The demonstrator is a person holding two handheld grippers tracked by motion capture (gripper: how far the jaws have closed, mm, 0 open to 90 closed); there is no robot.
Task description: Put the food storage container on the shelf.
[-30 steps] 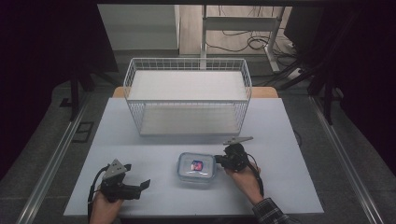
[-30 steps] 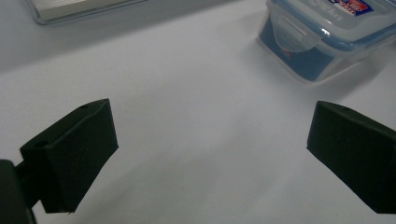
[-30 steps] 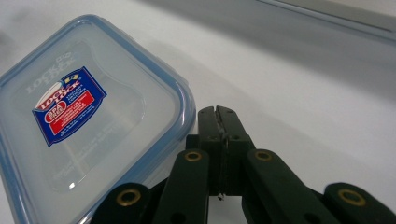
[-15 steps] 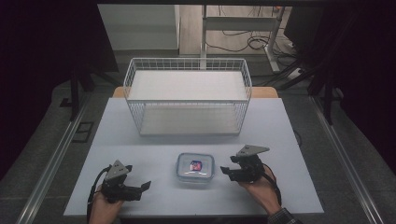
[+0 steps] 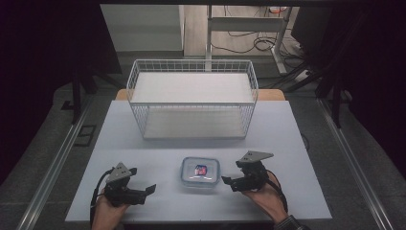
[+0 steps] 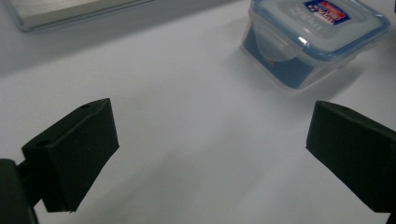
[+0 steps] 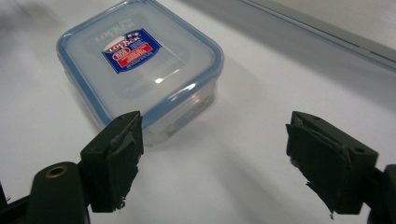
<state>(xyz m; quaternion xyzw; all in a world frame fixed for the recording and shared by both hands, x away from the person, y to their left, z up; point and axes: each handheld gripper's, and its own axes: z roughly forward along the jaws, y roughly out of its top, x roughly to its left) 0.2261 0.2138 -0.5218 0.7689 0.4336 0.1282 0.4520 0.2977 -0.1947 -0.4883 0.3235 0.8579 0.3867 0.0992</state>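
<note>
A clear plastic box with a blue-sealed lid and a red and blue label sits flat on the white table near its front edge. In the left gripper view the box lies ahead to the upper right. In the right gripper view the box lies just past the left jaw. My right gripper rests a little to the right of the box, apart from it. Its jaws have just been opening and stand wide, nothing between them. My left gripper stays at the front left, open and empty.
A white wire basket with a pale floor stands across the back middle of the table. Bare table surface lies between the basket and the box. Dark floor, metal rails and cables surround the table.
My right gripper has drawn back to the right, away from the box's right side, and its jaws have gone from shut to wide open. The box and the left gripper stay put.
</note>
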